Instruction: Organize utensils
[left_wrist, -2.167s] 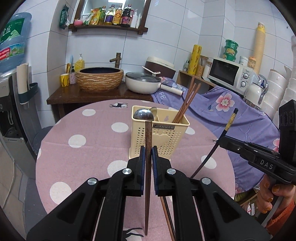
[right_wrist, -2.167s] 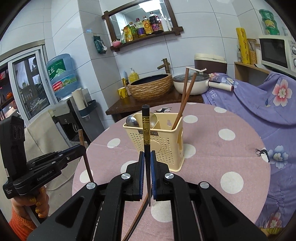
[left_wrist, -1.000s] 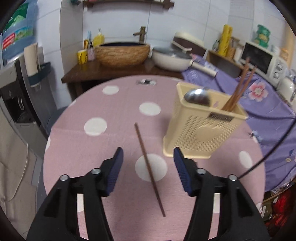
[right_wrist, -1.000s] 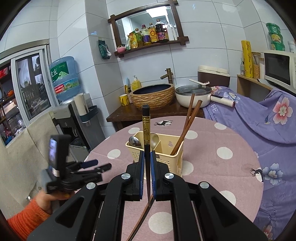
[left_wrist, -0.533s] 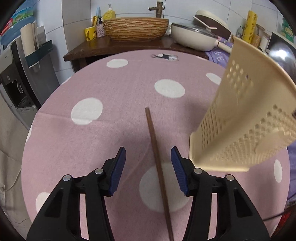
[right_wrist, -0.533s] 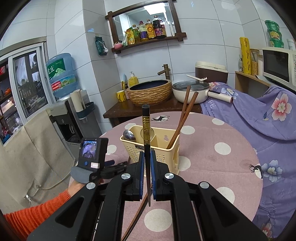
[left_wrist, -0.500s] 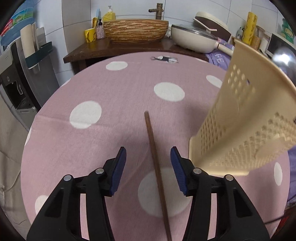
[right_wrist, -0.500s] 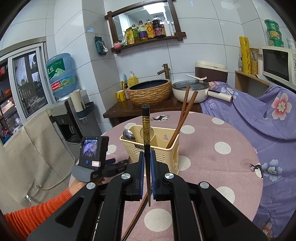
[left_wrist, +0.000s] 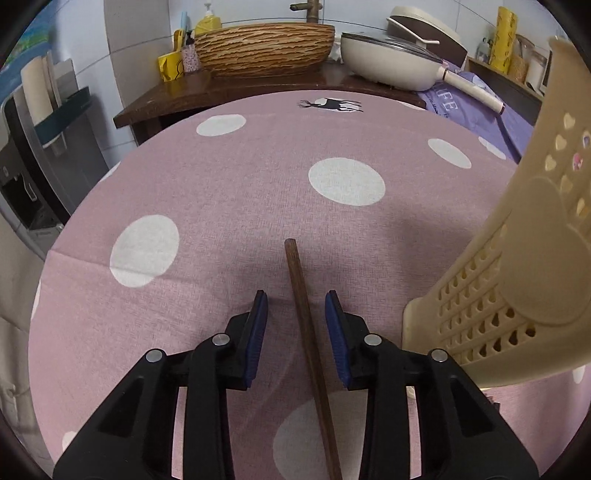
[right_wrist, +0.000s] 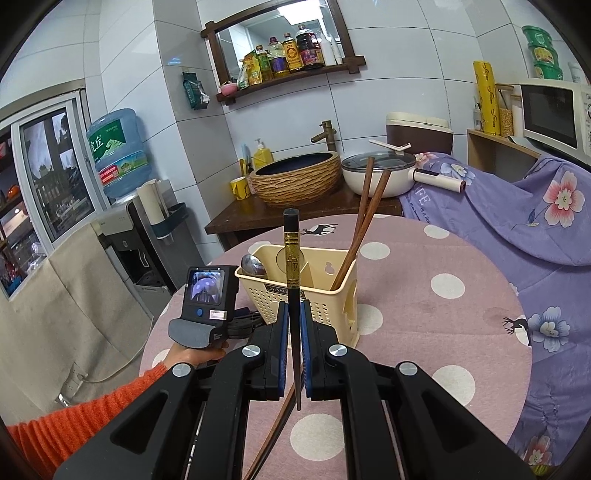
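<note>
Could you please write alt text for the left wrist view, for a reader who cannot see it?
The left gripper, its jaws closing but not yet touching, straddles a brown wooden chopstick lying on the pink white-dotted tablecloth. A cream perforated plastic utensil holder stands close on the right.

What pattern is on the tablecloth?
The tablecloth is dusty pink with large white polka dots, plus a small black deer print. It shows best in the left wrist view.

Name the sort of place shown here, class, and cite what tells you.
Most likely a small home kitchen or dining corner: a microwave, a lidded pan beside a basin with a tap, a shelf of sauce bottles, and a water dispenser bottle.
</note>
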